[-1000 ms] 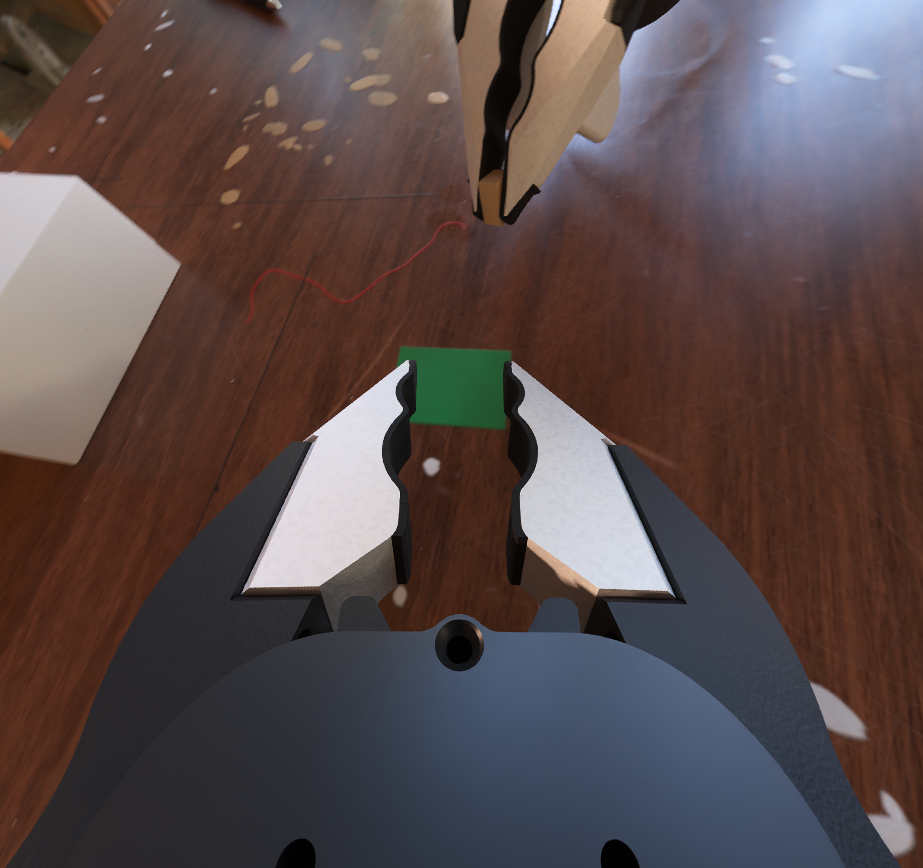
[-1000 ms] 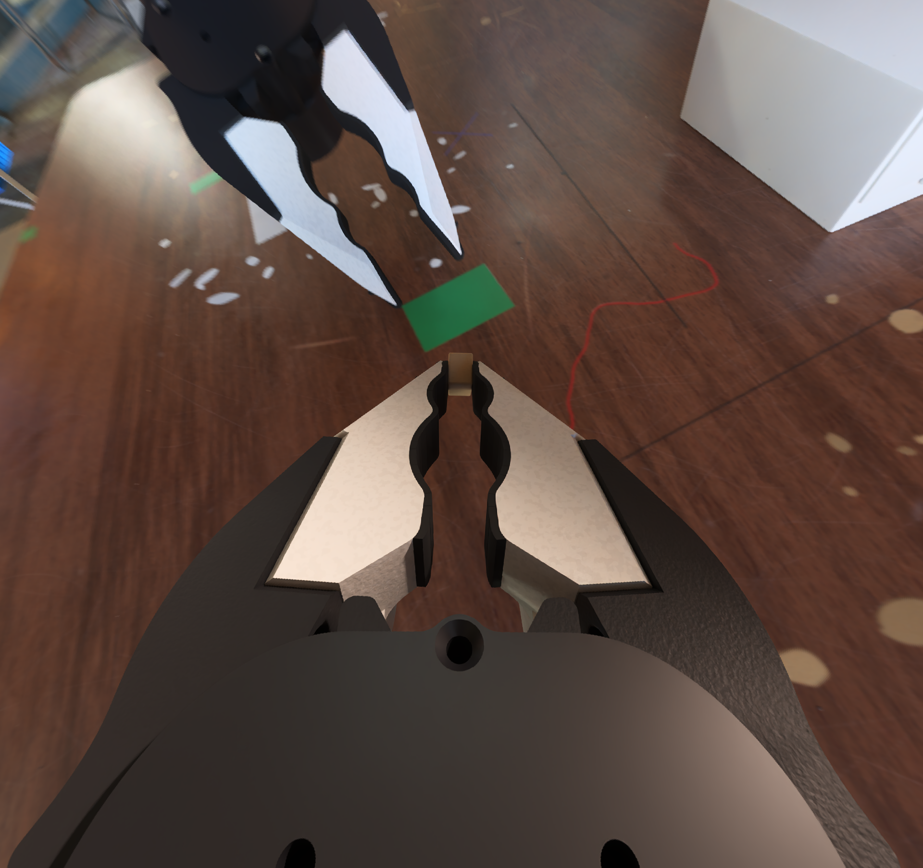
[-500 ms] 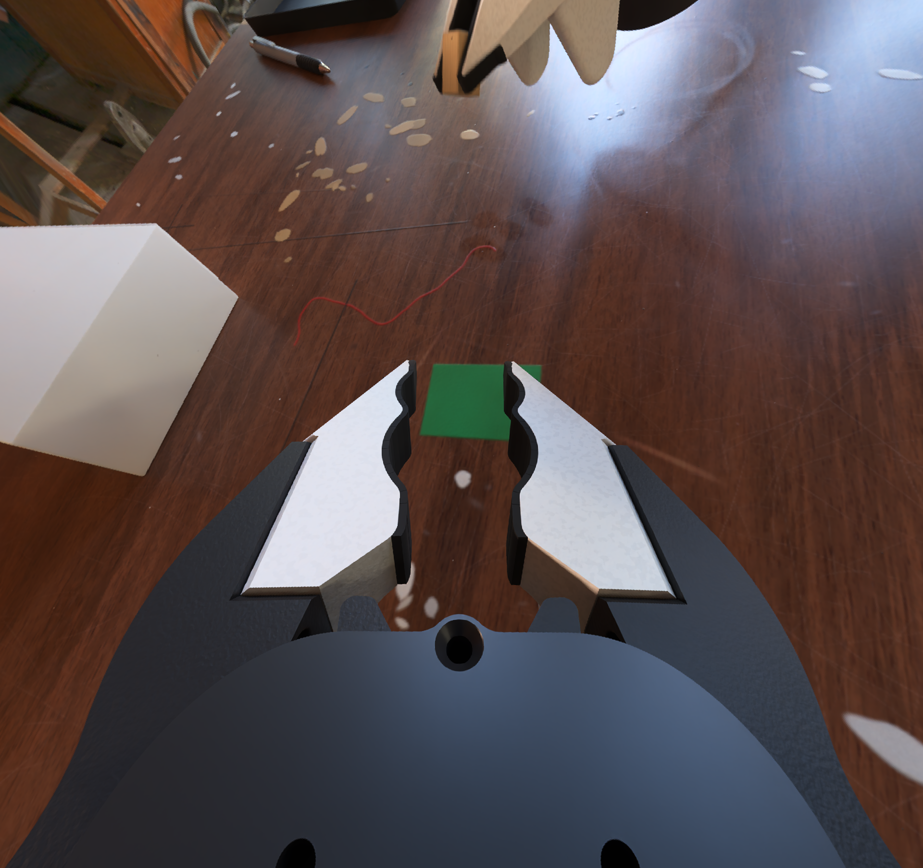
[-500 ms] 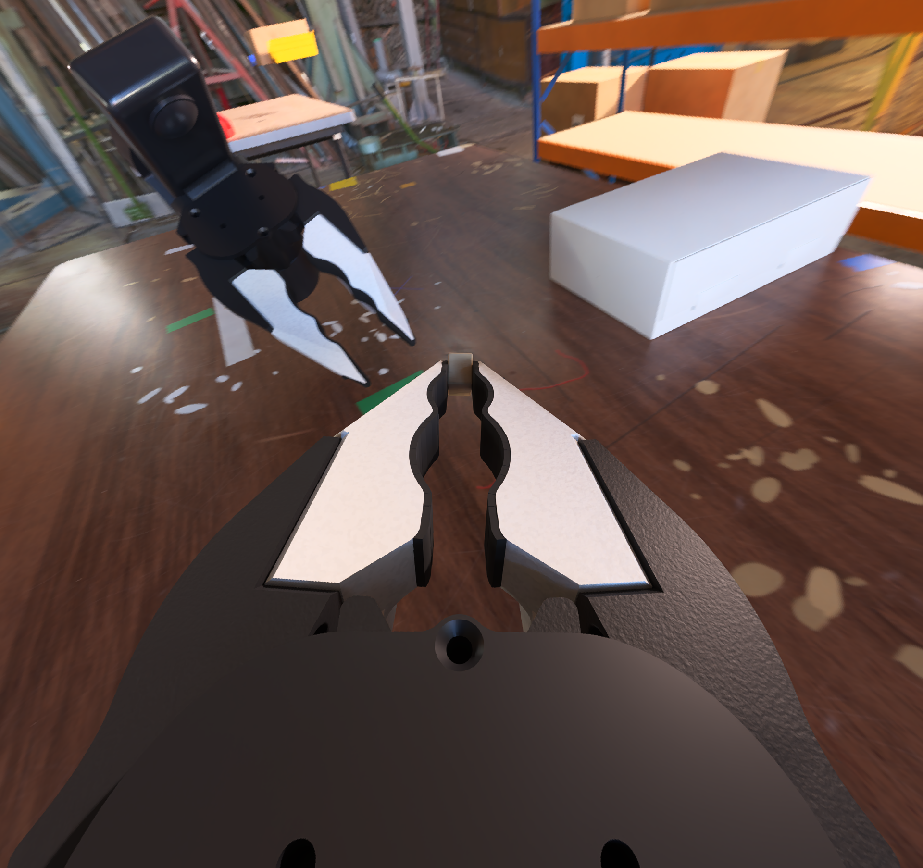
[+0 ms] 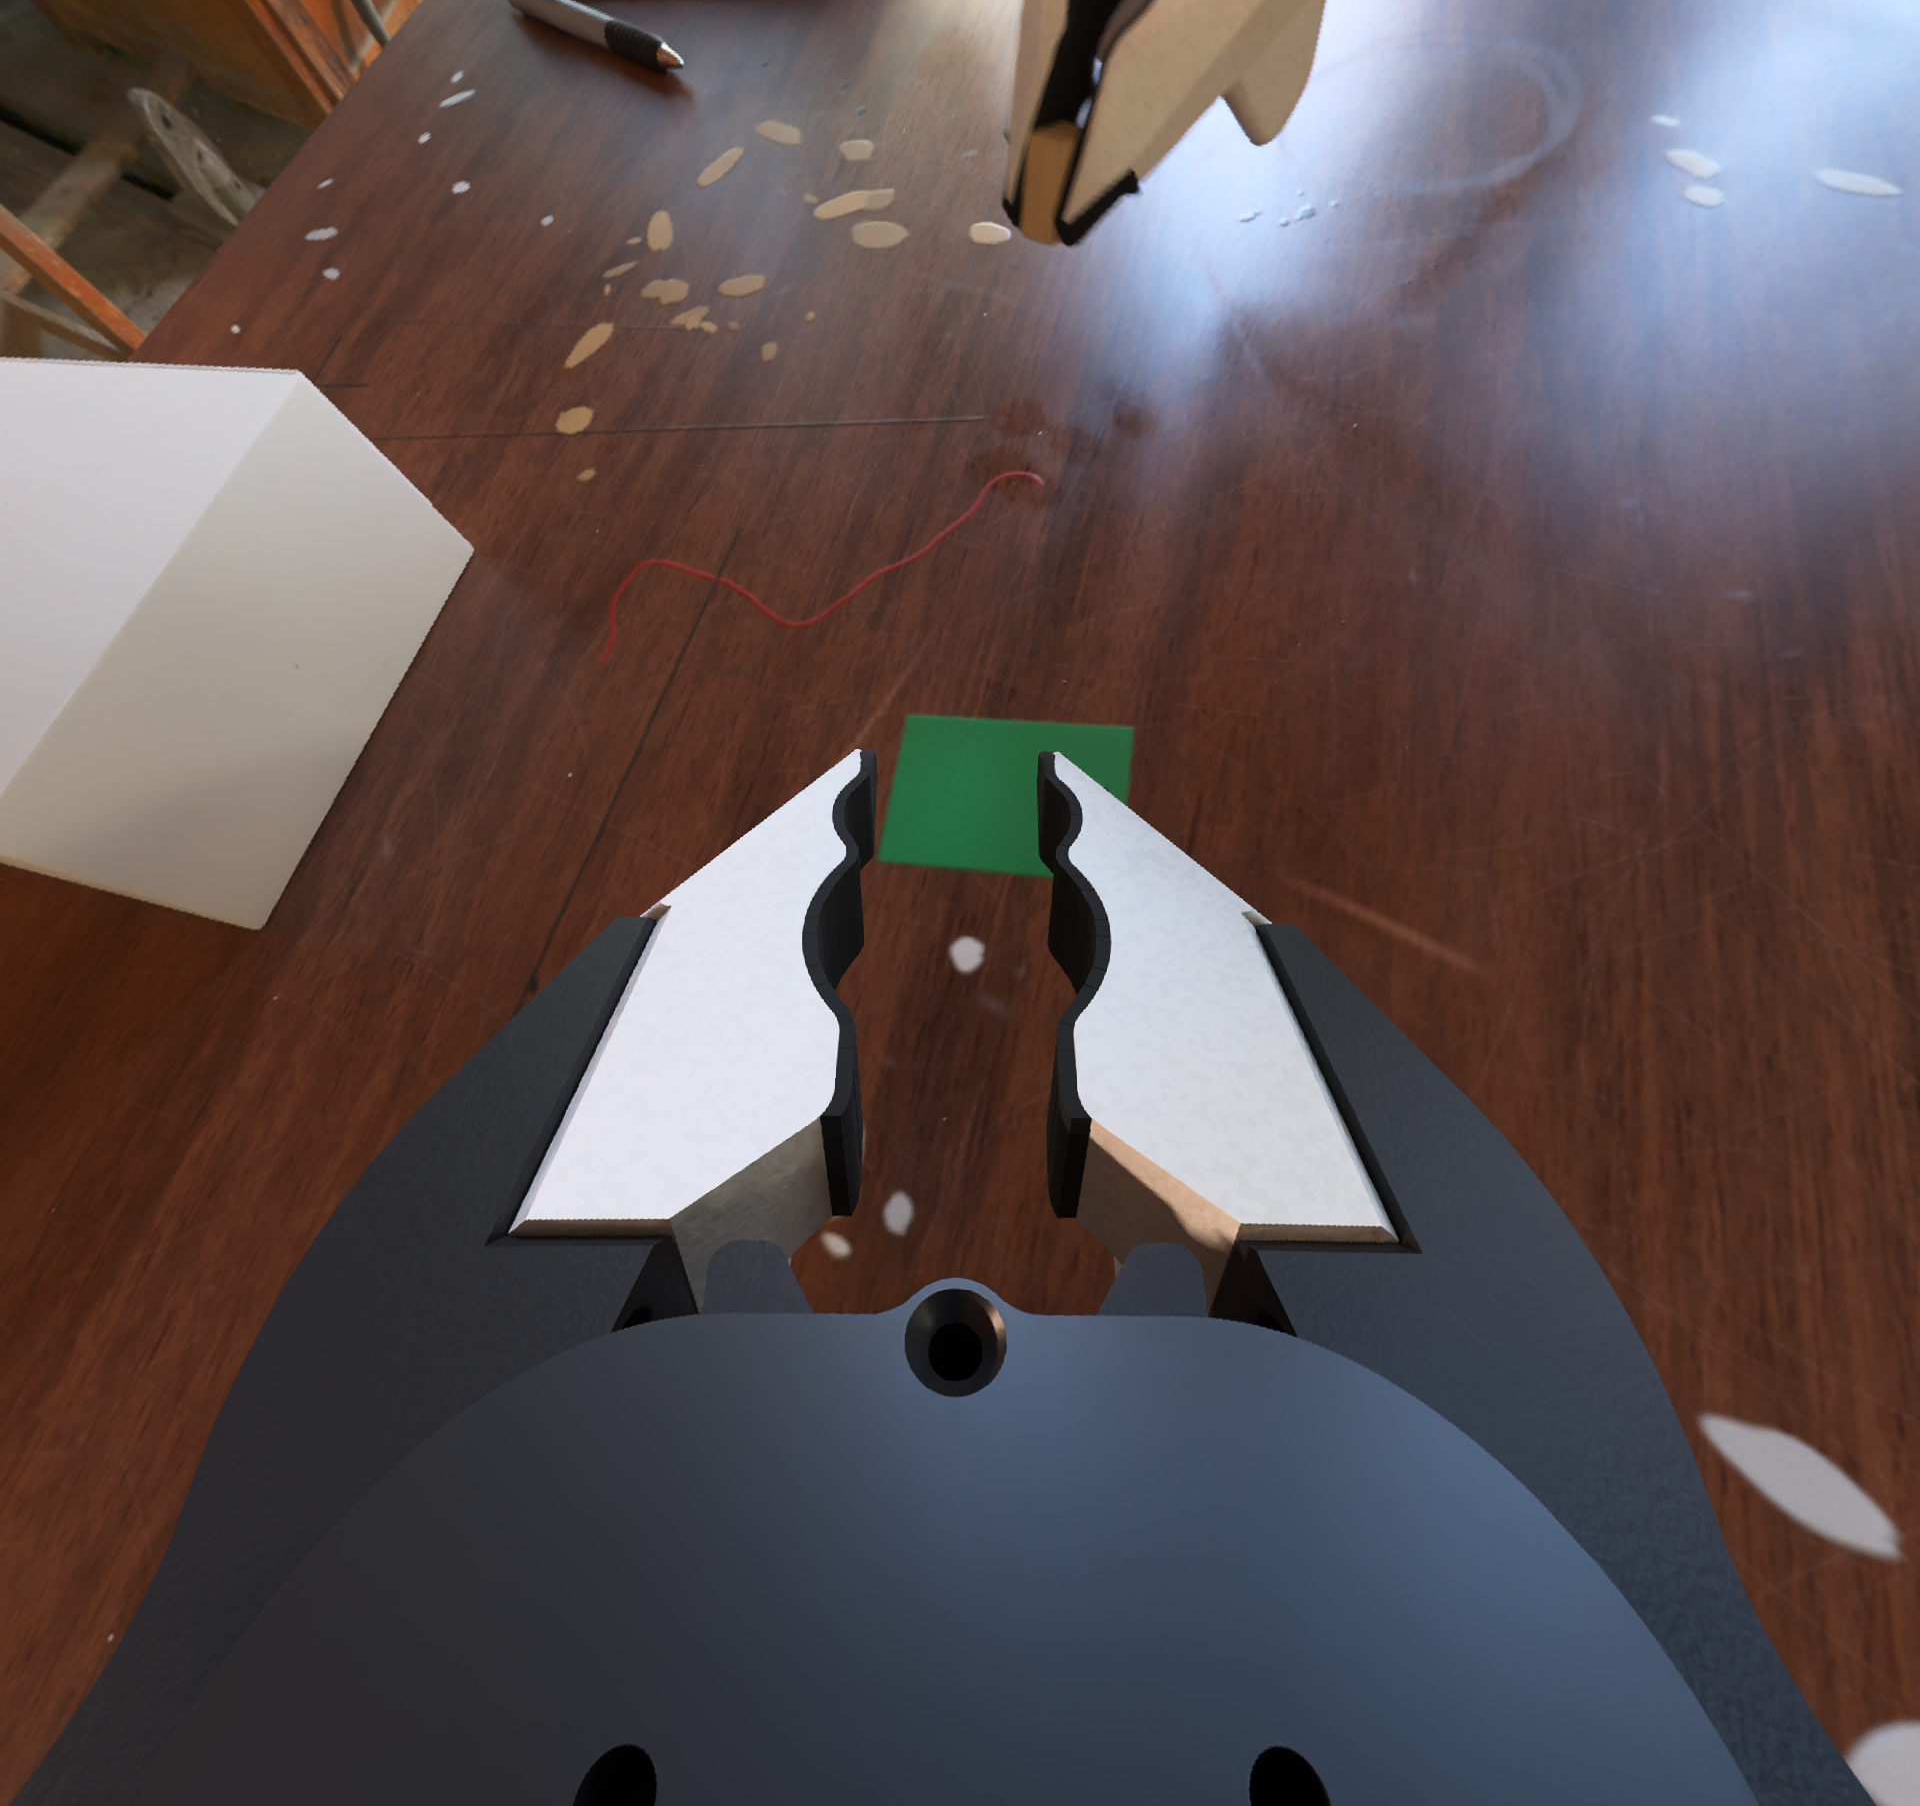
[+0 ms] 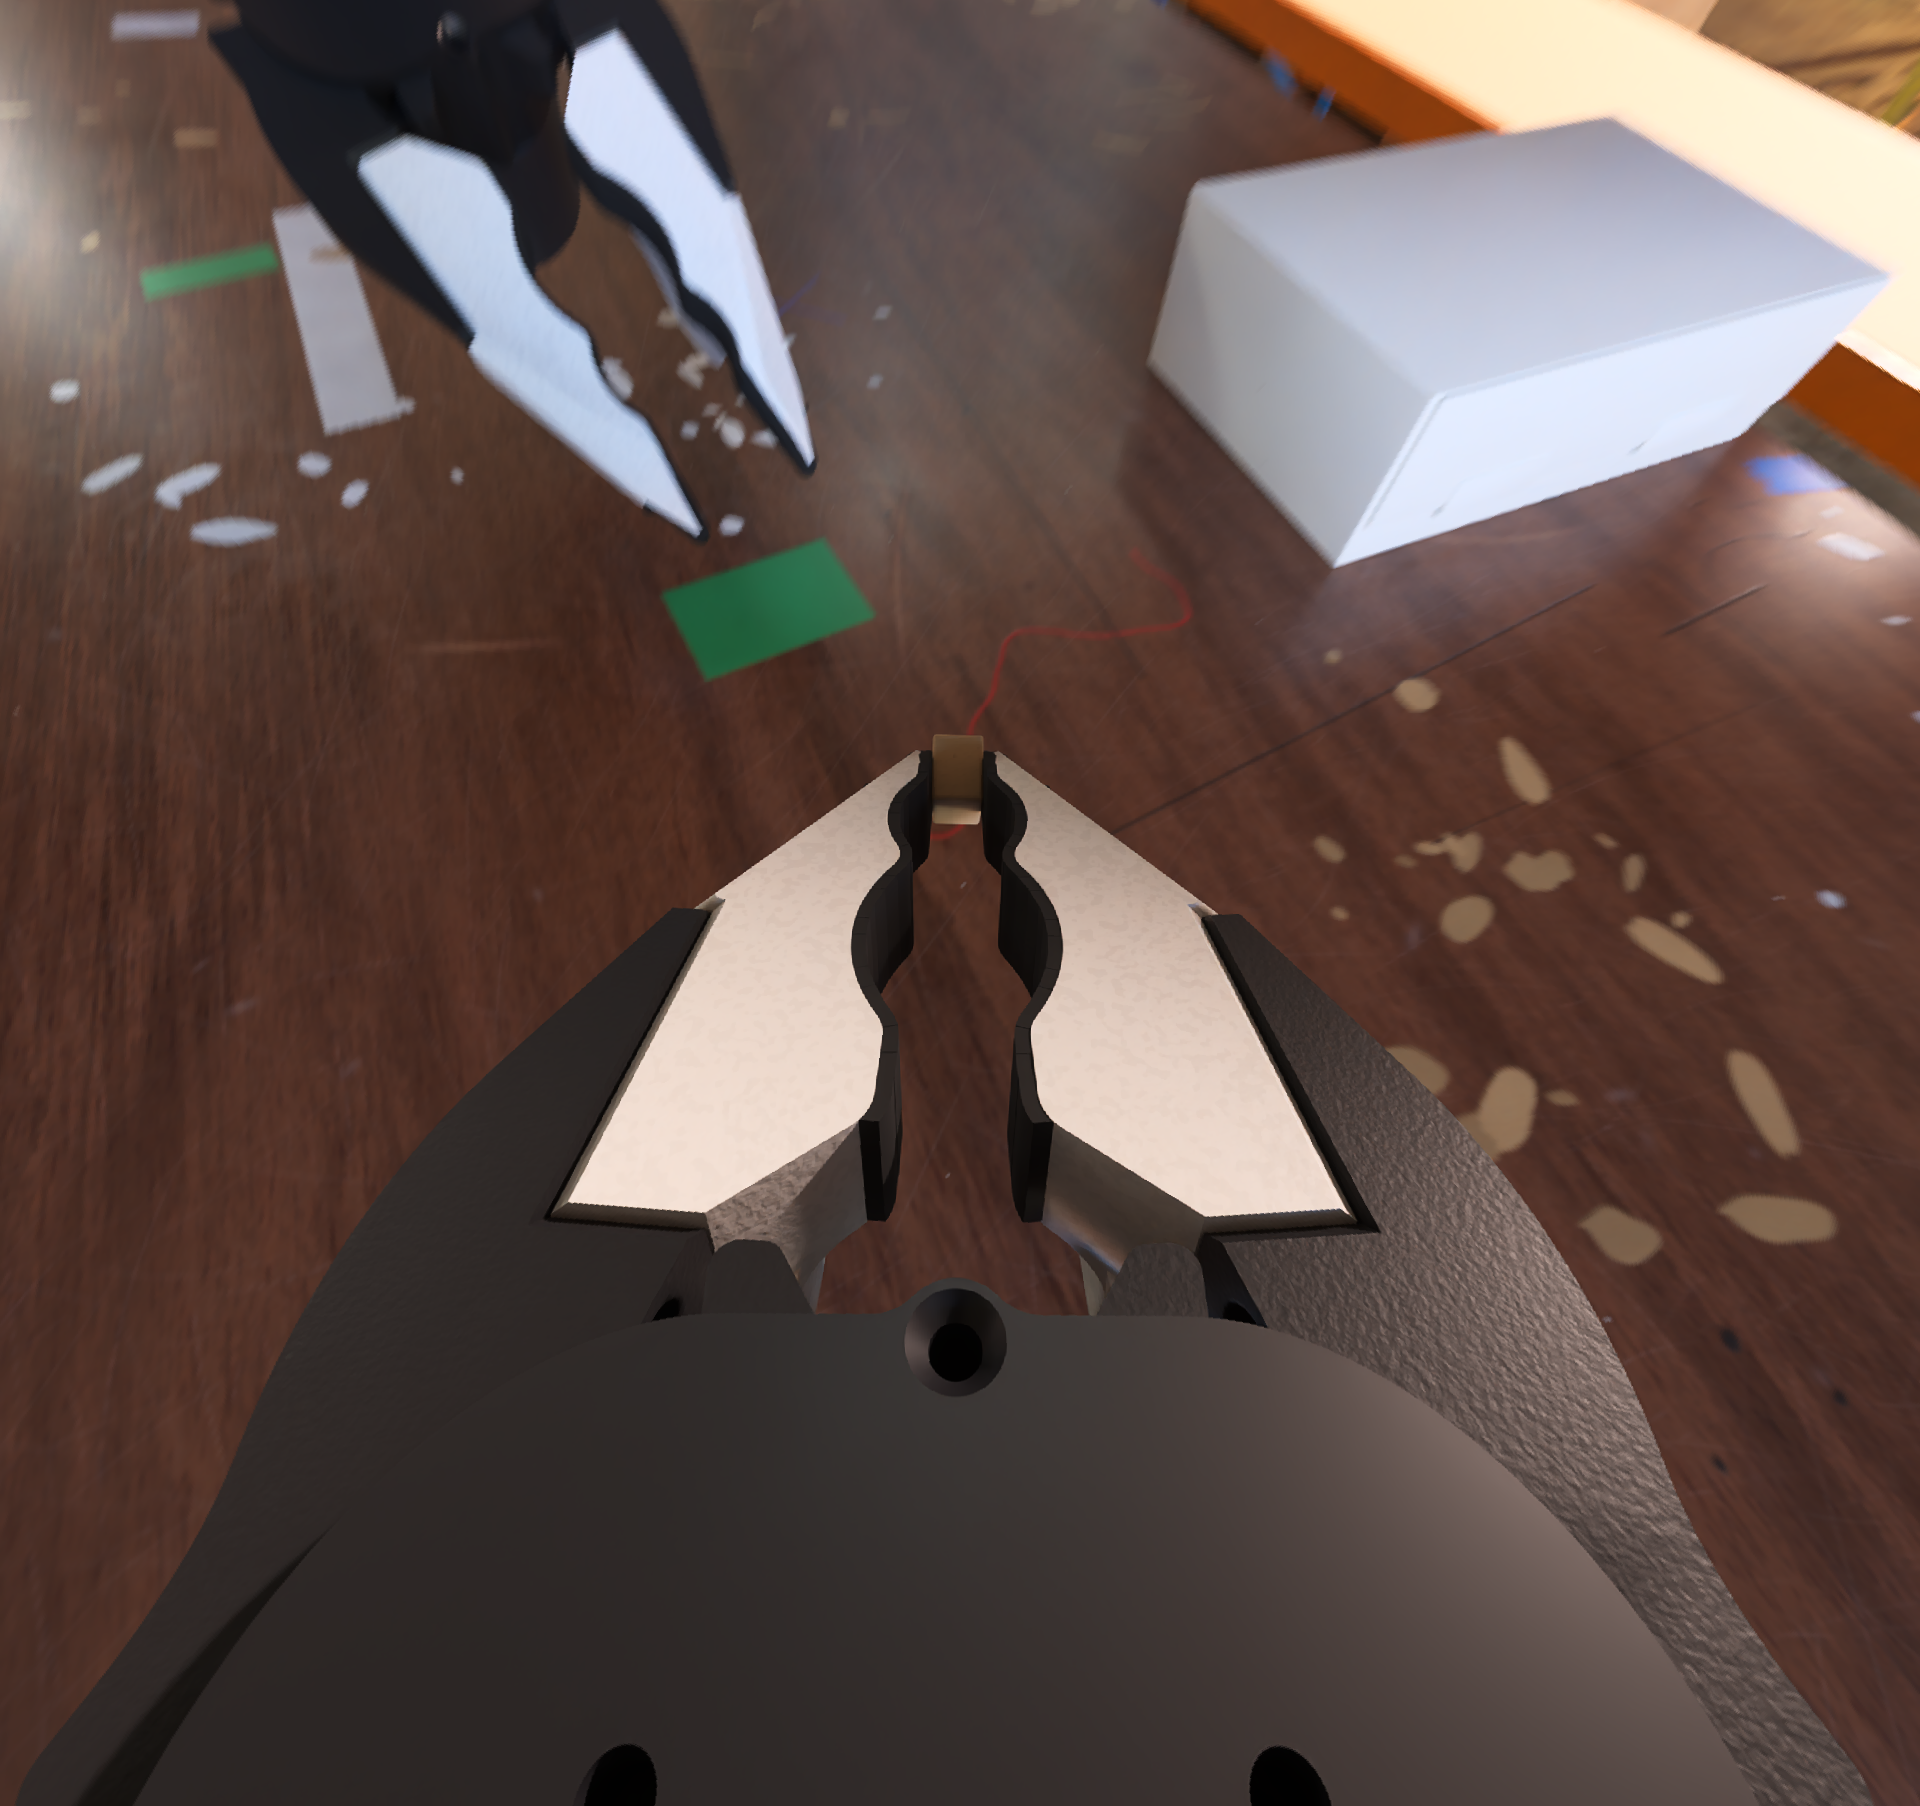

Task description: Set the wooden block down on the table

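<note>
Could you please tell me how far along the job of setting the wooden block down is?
Picked up: the right gripper pinches the wooden block at its fingertips, above the table. Lowering and release remain. The left gripper is open and empty.

Small tan wooden block (image 6: 957, 781) pinched at right tool (image 6: 957, 769) tips, above table (image 6: 312, 925).

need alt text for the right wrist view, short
The right gripper pinches a small wooden block at its fingertips above a dark wooden table. Ahead, the open left gripper hangs over a green patch, with a white box to the right.
</note>
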{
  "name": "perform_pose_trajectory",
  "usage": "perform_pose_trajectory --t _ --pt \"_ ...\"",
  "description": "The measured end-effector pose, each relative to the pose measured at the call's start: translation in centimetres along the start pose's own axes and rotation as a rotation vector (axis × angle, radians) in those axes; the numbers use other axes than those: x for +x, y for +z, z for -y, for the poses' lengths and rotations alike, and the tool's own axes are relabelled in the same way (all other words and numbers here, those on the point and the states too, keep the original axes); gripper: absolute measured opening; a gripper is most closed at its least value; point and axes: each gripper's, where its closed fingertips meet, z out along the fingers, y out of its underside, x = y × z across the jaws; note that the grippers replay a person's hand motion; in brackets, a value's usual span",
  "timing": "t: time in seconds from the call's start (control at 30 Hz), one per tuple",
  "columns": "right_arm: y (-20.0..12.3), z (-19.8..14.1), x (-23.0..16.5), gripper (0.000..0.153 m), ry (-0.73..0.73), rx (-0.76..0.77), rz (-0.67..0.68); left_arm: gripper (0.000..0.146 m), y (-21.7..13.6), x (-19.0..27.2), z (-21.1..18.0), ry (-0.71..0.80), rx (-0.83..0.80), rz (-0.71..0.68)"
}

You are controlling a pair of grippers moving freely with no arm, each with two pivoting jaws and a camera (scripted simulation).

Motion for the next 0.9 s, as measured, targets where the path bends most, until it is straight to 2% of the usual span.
perform_pose_trajectory --t 0.13,0.3,0.6,0.7,0.9 --pt "1.0 -1.9 -1.3 0.008 -0.026 -0.111 0.051 0.03 0.1 -0.2 -0.2 0.024 -0.013 0.018" --pt "2.1 -4.6 -1.4 0.008 -0.096 -0.284 0.01 0.029 0.1 -0.3 -0.4 0.023 -0.023 0.027" --pt "1.6 -4.1 -1.4 0.015 -0.077 -0.251 0.031 0.027 0.0 -0.2 -0.6 0.02 -0.033 0.009" --pt "0.4 -2.9 -0.7 0.017 -0.065 -0.198 0.014 0.027 -0.1 -0.2 -0.5 0.011 -0.027 0.006" --pt "-3.2 -0.4 2.4 0.016 -0.036 -0.065 -0.108 0.027 -0.7 0.1 -0.1 0.007 -0.003 -0.029"
